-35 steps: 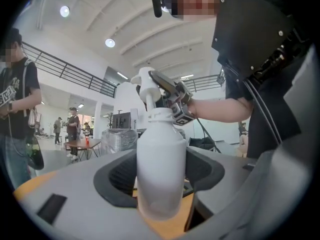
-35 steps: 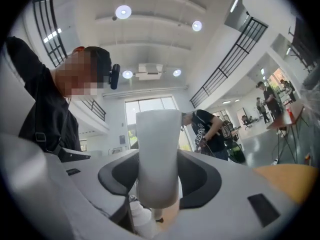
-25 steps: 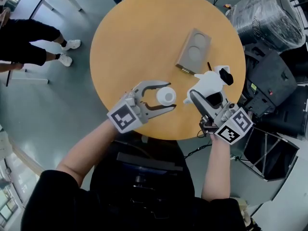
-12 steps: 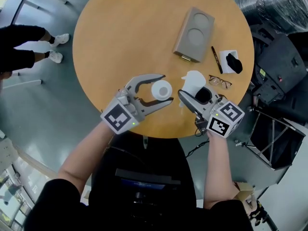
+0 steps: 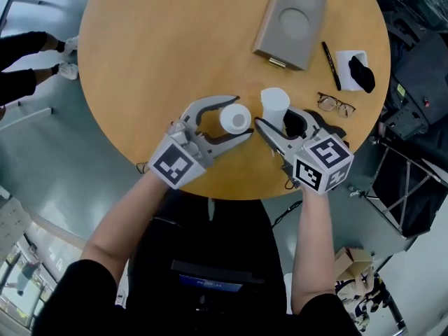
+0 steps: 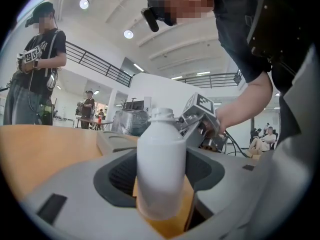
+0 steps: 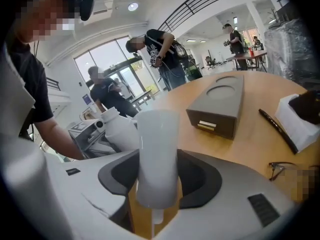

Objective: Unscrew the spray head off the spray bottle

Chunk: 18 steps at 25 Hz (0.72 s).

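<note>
The white spray bottle (image 5: 234, 118) stands upright with its neck bare, and my left gripper (image 5: 241, 117) is shut on its body. In the left gripper view the bottle (image 6: 161, 159) fills the gap between the grey jaws, low over the table. The white spray head (image 5: 274, 106) is off the bottle, just to its right. My right gripper (image 5: 283, 120) is shut on it. In the right gripper view the spray head (image 7: 157, 154) stands upright between the jaws, with its dip tube (image 7: 157, 217) hanging below. The bottle (image 7: 120, 130) shows to its left there.
On the round wooden table (image 5: 154, 40) lie a grey box with two round recesses (image 5: 290, 23), a black pen (image 5: 330, 65), glasses (image 5: 336, 105) and a white box with a black object (image 5: 357, 71). Other people stand beyond the table (image 7: 162, 56).
Both grippers have come down toward the table, still holding the bottle and the spray head side by side. The spray head now stands upright close to the bottle.
</note>
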{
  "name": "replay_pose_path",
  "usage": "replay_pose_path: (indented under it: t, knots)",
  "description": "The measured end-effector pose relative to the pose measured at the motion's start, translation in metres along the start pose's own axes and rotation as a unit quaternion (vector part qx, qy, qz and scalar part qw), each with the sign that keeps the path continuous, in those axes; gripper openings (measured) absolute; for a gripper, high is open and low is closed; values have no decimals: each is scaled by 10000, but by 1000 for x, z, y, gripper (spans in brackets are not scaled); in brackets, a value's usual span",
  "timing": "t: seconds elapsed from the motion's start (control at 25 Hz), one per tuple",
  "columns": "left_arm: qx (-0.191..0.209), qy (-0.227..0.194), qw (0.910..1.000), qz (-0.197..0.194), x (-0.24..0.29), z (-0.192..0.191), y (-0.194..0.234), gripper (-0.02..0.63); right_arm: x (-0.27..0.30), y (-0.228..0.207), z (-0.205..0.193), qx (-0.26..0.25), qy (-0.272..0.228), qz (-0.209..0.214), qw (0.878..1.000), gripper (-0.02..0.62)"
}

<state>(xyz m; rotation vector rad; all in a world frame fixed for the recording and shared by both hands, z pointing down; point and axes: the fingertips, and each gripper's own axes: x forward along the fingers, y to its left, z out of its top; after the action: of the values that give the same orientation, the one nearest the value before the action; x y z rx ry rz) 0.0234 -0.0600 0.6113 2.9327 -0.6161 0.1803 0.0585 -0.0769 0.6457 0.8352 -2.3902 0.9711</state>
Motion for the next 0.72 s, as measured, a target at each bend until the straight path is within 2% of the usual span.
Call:
replay_pose_path:
  t: [0.16, 0.32, 0.4, 0.72]
  knots:
    - [71, -30, 10000, 42, 16, -15, 11, 307, 7, -22, -8, -21, 171, -399, 9991, 242]
    - [132, 99, 9999, 14, 29, -30, 19, 308, 13, -45, -17, -387, 538, -1022, 9926, 242]
    - [256, 290, 9992, -1, 31, -40, 21, 308, 18, -50, -23, -534, 723, -1195, 9888, 242]
    - [381, 566, 9976, -95, 31, -58, 19, 310, 37, -50, -46, -677, 1127, -1184, 9842, 247]
